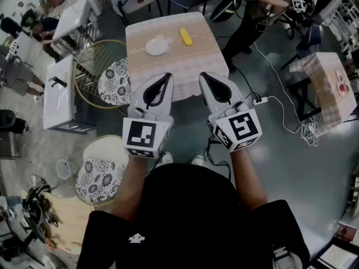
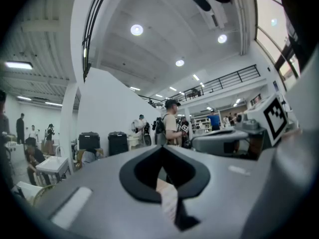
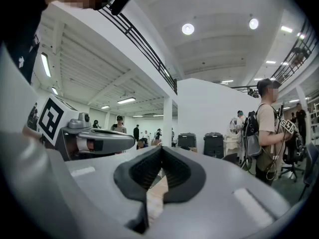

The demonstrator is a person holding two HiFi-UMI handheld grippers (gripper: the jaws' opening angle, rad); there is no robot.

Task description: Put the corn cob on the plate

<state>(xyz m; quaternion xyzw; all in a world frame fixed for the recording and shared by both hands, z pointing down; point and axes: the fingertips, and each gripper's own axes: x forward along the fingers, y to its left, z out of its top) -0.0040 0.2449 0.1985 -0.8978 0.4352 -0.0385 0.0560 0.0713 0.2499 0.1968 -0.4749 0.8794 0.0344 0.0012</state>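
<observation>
A square table under a pale beige cloth stands on a glossy grey floor. The yellow corn cob lies on the cloth just beside the round white plate — not on it. The left gripper and right gripper, short of the table, have their jaws together, empty.

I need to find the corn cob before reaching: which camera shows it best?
The head view: the corn cob lies yellow on the table, right of the plate. Both gripper views look level across the room and show no cob.

No text, number or brand can be read — just coded square markers
</observation>
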